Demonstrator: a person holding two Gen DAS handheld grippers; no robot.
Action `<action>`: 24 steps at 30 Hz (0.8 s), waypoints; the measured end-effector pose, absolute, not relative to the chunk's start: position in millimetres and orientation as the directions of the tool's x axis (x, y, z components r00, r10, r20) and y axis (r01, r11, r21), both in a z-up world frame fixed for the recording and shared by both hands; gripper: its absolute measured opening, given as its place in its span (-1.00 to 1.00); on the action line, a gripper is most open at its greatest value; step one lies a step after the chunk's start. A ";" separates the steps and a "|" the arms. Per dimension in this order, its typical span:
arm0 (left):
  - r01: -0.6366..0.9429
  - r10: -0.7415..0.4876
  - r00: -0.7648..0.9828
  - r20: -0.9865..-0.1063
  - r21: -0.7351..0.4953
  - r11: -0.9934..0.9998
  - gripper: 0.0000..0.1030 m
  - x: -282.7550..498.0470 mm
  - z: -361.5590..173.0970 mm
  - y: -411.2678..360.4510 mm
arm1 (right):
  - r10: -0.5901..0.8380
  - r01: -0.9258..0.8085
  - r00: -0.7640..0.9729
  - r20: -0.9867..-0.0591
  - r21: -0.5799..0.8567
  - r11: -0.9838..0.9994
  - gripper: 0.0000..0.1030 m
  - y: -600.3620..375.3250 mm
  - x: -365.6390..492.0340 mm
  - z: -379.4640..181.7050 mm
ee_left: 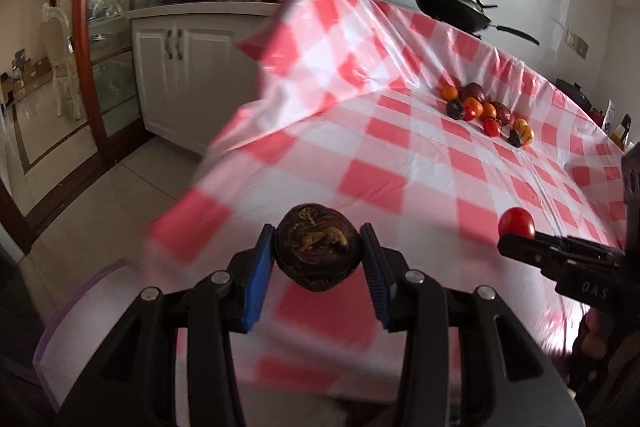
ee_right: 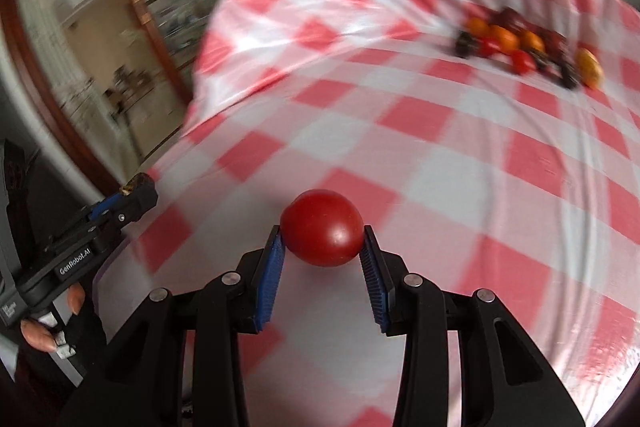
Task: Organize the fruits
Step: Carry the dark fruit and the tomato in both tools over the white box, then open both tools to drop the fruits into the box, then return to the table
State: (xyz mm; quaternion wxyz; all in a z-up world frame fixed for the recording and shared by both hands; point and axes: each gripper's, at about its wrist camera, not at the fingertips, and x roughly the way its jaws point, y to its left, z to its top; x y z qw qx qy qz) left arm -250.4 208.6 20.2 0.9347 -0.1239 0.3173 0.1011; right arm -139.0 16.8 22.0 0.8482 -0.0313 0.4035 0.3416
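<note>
Left wrist: dark wrinkled fruit (ee_left: 316, 251) gripped by left tongs (ee_left: 318, 259), lower centre; fruit pile (ee_left: 486, 111) upper right on worktop (ee_left: 400, 163) | Right wrist: red tomato (ee_right: 323, 233) clamped by right tongs (ee_right: 323, 247), lower centre | Advice: grips to be kept firm, each fruit lowered gently.

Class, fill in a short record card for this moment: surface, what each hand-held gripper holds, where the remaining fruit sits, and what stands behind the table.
Surface: red-and-white checked tablecloth
Left hand-held gripper: shut on a dark brown round fruit
Right hand-held gripper: shut on a red tomato
Remaining fruit: mixed pile of fruit, far right of the cloth
Behind table: black pan
</note>
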 end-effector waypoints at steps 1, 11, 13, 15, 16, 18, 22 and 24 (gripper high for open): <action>-0.280 0.121 0.780 -0.614 -0.169 0.945 -0.17 -260.1 19.5 216.3 | 0.566 -0.630 0.429 -0.704 0.216 0.746 -0.25 25.1 -144.8 22.8; -0.507 0.296 0.704 -0.646 -0.165 0.846 -0.16 -360.7 -7.7 305.0 | 0.683 -0.930 0.170 -0.710 0.113 0.349 -0.25 145.2 -248.6 28.1; -0.556 0.318 0.643 -0.697 -0.138 0.820 -0.16 -363.6 -27.9 320.2 | 0.655 -0.957 0.119 -0.747 0.088 0.275 -0.24 166.8 -267.9 16.8; -0.595 0.327 0.574 -0.751 -0.108 0.796 -0.16 -361.7 -49.2 331.1 | 0.564 -0.975 0.081 -0.822 0.053 0.217 -0.24 194.0 -282.4 -13.8; -0.615 0.317 0.527 -0.789 -0.096 0.783 -0.16 -360.6 -65.6 337.7 | 0.530 -0.977 0.069 -0.846 0.050 0.206 -0.24 203.0 -284.9 -26.3; -0.634 0.282 0.462 -0.841 -0.091 0.768 -0.16 -358.0 -88.9 345.5 | 0.418 -0.983 0.038 -0.908 0.042 0.180 -0.24 225.1 -289.2 -64.4; -0.657 0.212 0.362 -0.908 -0.086 0.749 -0.16 -355.0 -127.5 350.3 | 0.191 -0.989 0.000 -0.982 0.028 0.143 -0.24 253.5 -295.6 -128.9; -0.665 0.197 0.341 -0.919 -0.088 0.742 -0.16 -356.8 -138.1 350.6 | 0.140 -0.990 0.003 -0.990 0.017 0.142 -0.24 258.3 -295.7 -142.3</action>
